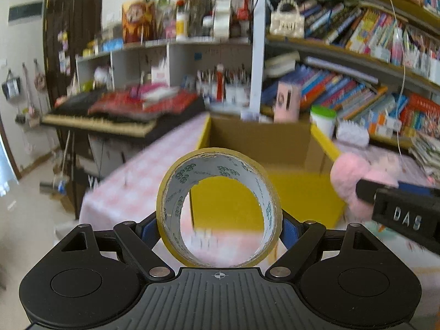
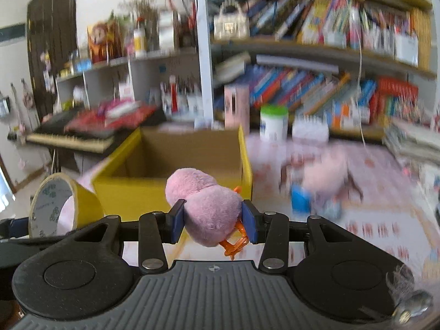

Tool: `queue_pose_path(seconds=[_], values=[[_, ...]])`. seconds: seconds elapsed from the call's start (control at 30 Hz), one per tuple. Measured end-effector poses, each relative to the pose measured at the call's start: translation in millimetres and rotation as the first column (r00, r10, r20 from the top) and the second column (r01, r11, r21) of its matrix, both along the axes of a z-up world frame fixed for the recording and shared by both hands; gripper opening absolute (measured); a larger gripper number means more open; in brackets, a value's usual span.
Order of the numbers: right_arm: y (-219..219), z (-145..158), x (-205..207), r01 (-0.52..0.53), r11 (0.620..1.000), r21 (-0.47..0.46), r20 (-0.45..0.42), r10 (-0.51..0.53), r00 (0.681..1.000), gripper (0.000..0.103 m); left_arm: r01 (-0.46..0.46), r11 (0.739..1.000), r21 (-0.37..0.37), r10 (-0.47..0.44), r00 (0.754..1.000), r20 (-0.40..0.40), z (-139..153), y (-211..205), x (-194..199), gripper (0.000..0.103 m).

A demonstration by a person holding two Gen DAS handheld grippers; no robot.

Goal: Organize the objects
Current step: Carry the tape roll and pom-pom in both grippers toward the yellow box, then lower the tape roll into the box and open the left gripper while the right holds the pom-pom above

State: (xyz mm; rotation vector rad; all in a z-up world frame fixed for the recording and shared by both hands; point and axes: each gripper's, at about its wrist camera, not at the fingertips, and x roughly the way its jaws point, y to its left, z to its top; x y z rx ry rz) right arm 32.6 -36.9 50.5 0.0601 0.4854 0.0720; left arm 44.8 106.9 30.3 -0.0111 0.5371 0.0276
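**Two held objects carried toward an open box**

Left to right. The left gripper (image 1: pixel 219 225) has its jaws set wide and closed on a roll of yellow-brown packing tape with a white printed cardboard core (image 1: pixel 219 209), the blue pads pressing on the roll's outer rim at opposite sides. The roll stands on edge, its hole facing the camera. It is stiff and fairly light; its smooth outer face may slip, so a hold across the full diameter, as here, looks sound.

Ahead stands the open yellow cardboard box (image 1: pixel 236 200), near the left edge of the table with the pink checked cloth (image 1: pixel 132 189). Its brown interior appears empty where visible.

The right gripper (image 2: pixel 213 221) has its jaws drawn close, pinching a pink plush toy with orange plastic feet (image 2: pixel 205 203) around its body. The toy hangs just before the box's near wall. It is soft, light and compressible; the body gives the surest hold, since the thin feet would likely bend or slip.
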Motion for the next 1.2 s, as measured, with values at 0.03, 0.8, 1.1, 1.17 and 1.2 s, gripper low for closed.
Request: queue_pose_path(seconds=[0.03, 0.8, 1.1, 1.17, 1.2], values=[[-2, 5, 11, -0.001, 1.000, 0.002, 0.027, 0.001, 1.000, 0.041, 0.002, 1.000, 0.006, -0.003, 1.000, 0.019, 5, -1, 8, 0.084], [-14, -7, 179, -0.146, 0.988, -0.044, -0.027, 0.145, 0.989, 0.041, -0.028, 0.988, 0.149, 0.036, 0.998, -0.051, -11, -36, 126, 0.084], [-3, -31, 207, -0.276, 0.955, -0.109, -0.128, 0.262, 0.957, 0.041, -0.028, 0.982, 0.186, 0.045, 0.995, -0.093, -24, -43, 145, 0.079], [-1, -36, 210, -0.294, 0.948, -0.119, -0.150, 0.276, 0.949, 0.041, -0.033, 0.982, 0.184, 0.053, 0.993, -0.104, -27, -43, 147, 0.079], [0, -38, 213, -0.304, 0.945, -0.124, -0.163, 0.283, 0.945, 0.041, -0.034, 0.982, 0.183, 0.055, 0.993, -0.108, -28, -43, 148, 0.079]])
